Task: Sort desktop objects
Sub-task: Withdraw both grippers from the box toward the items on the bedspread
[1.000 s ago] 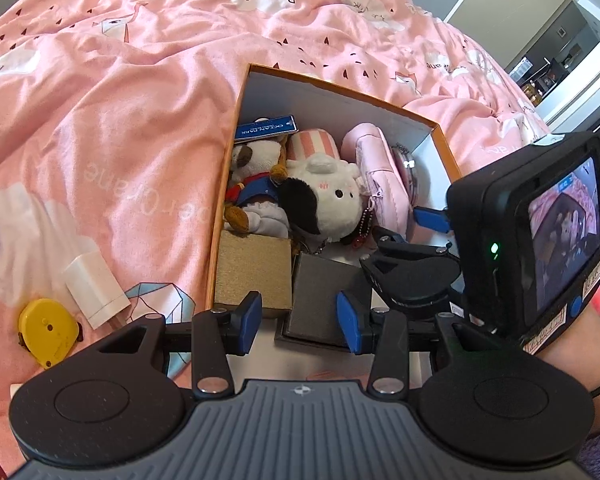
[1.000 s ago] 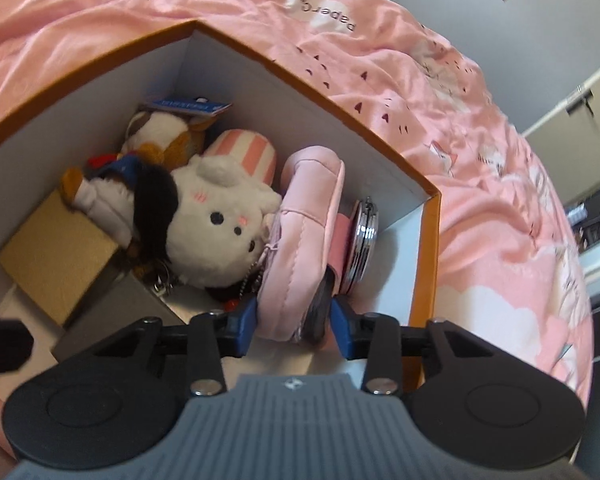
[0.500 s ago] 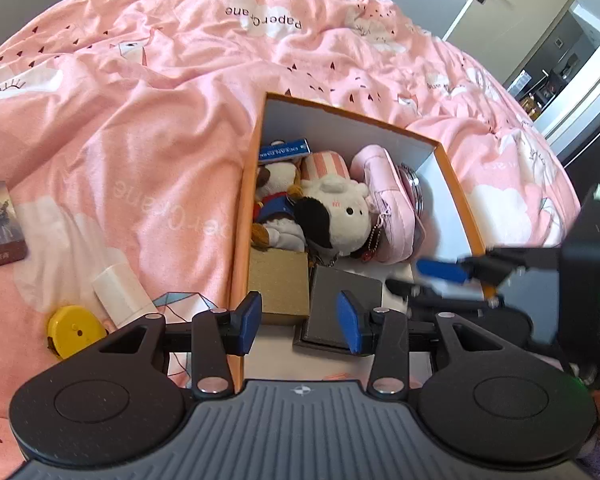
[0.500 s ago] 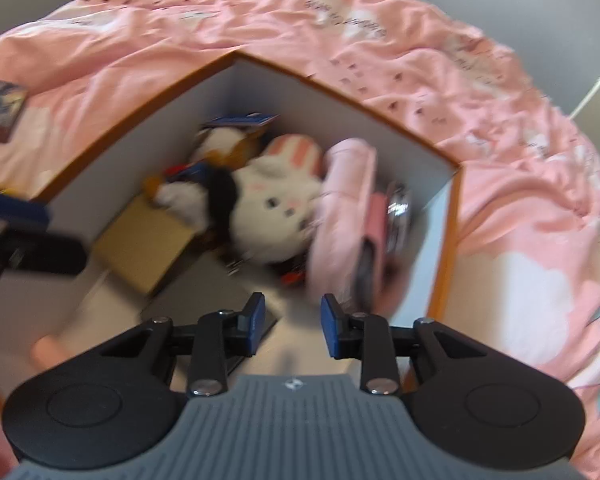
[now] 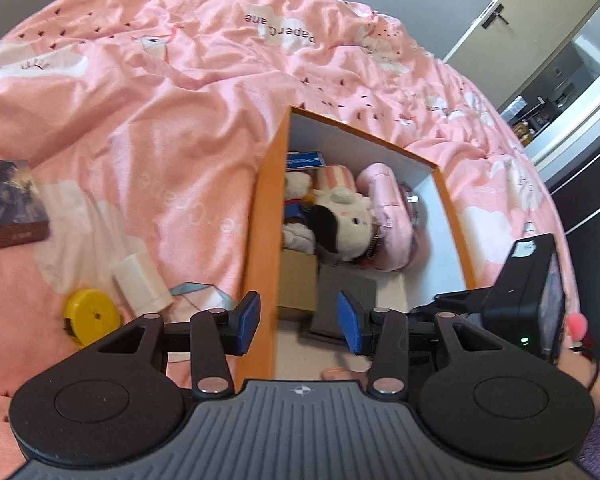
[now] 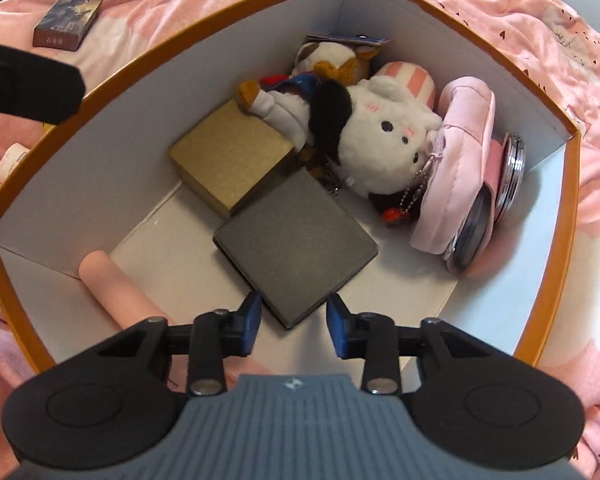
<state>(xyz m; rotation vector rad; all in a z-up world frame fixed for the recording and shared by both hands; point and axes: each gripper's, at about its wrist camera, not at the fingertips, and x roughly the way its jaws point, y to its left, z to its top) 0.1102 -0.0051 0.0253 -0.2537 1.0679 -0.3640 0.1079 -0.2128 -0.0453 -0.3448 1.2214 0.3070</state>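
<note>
While both the left gripper [image 5: 298,322] and right gripper [image 6: 293,322] hang parted and empty, the right one's jaws just narrowing, the orange box [image 6: 140,60] holds plush toys [image 6: 384,120], pouch and boxes; beyond, yellow tape measure [image 5: 90,316], white tube [image 5: 142,286] and card box [image 5: 14,202] await sorting on the bedspread

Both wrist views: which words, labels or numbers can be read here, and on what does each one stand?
"PaperCrane": printed on the pink bedcover, seen upside down.
Blue tag in the orange box: white print, too blurred to read.
Dark card box on the bedcover: small characters on its end, too small to read.
</note>
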